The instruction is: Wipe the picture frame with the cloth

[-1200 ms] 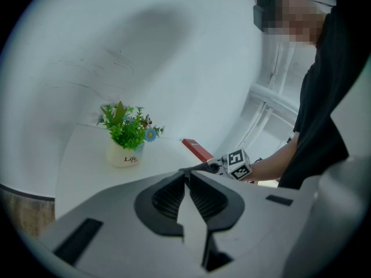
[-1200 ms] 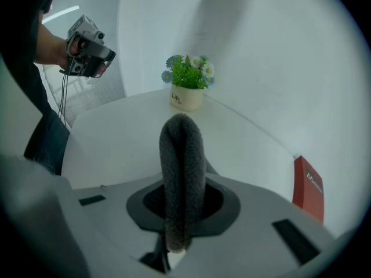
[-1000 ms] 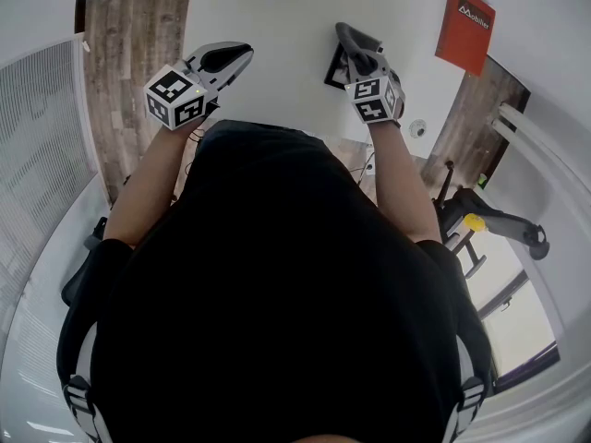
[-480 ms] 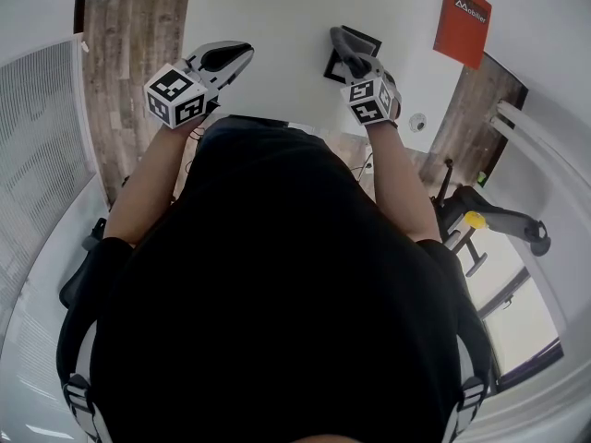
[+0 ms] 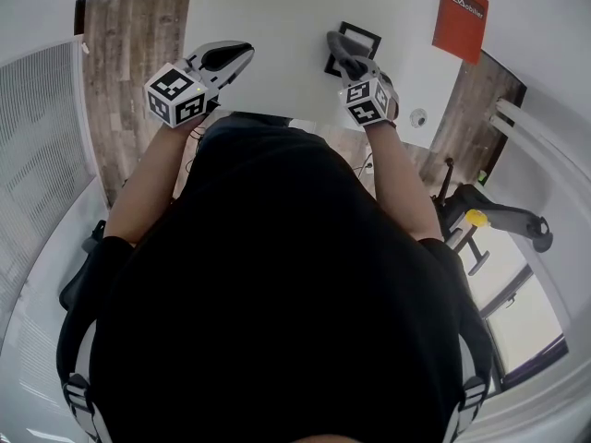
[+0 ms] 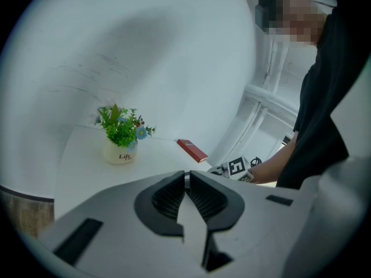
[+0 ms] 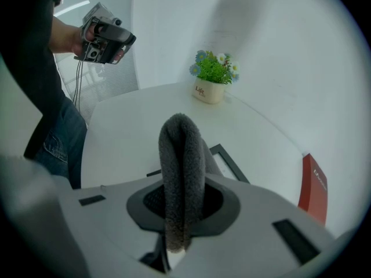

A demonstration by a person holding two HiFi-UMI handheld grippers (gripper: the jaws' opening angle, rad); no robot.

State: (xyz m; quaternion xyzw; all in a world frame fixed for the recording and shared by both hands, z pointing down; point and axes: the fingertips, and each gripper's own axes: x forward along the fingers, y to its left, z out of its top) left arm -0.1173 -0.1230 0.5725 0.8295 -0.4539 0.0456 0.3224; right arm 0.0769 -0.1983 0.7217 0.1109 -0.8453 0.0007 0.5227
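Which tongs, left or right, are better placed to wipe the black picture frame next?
Right. The right tongs are shut on the grey fluffy cloth, with the black rectangular picture frame just ahead of them. The left tongs are shut, empty, and off to the side.

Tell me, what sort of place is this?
Probably an office or a small meeting room, indoors: a plain white table with a little potted plant and a red book on it, and a wood-look floor around it.

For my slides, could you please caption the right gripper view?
The right gripper, shut on a folded grey cloth, with the black picture frame beyond on the white table.
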